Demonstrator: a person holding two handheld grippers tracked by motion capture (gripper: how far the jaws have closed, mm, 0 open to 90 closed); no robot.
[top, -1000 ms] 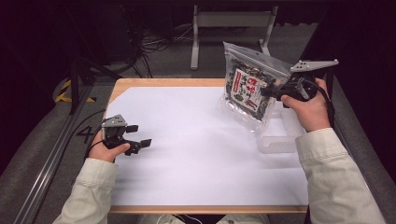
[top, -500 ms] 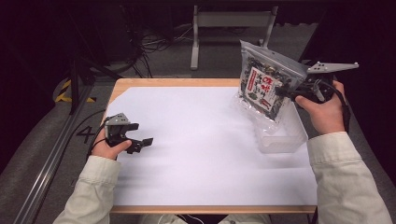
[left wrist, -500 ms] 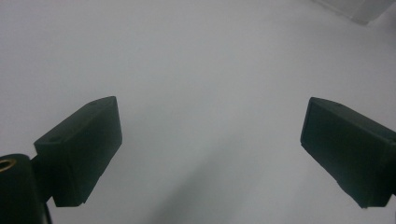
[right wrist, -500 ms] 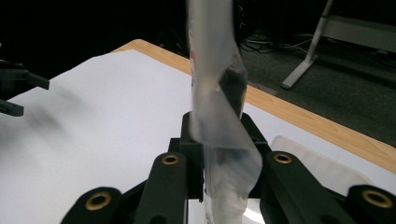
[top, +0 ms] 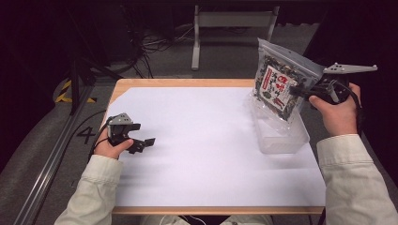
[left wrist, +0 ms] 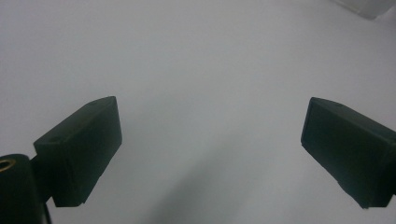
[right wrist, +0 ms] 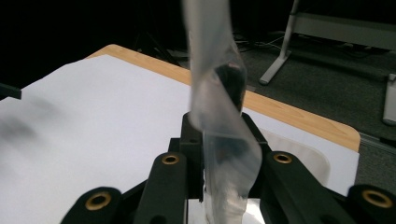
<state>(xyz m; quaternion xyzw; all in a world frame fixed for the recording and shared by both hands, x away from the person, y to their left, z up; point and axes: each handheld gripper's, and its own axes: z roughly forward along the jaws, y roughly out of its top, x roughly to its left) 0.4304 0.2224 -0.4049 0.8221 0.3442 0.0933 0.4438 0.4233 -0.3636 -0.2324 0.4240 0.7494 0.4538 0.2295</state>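
A clear plastic snack bag (top: 280, 79) with a dark printed label hangs in the air at the table's right side, above a clear plastic tub (top: 283, 134). My right gripper (top: 295, 92) is shut on the bag's edge; in the right gripper view the bag (right wrist: 219, 116) rises edge-on from between the closed jaws. My left gripper (top: 144, 143) rests low over the white sheet (top: 197, 140) at the left, jaws wide apart with nothing between them. The left gripper view looks at bare white sheet (left wrist: 201, 70) between its fingers (left wrist: 81, 149).
The tub stands near the table's right edge, on the white sheet that covers most of the wooden table (top: 183, 83). Beyond the far edge are a grey floor, cables (top: 155, 44) and a white metal stand (top: 232, 23).
My right gripper has carried the bag to the right and upward, from over the sheet to above the tub's far end. The left gripper has barely moved.
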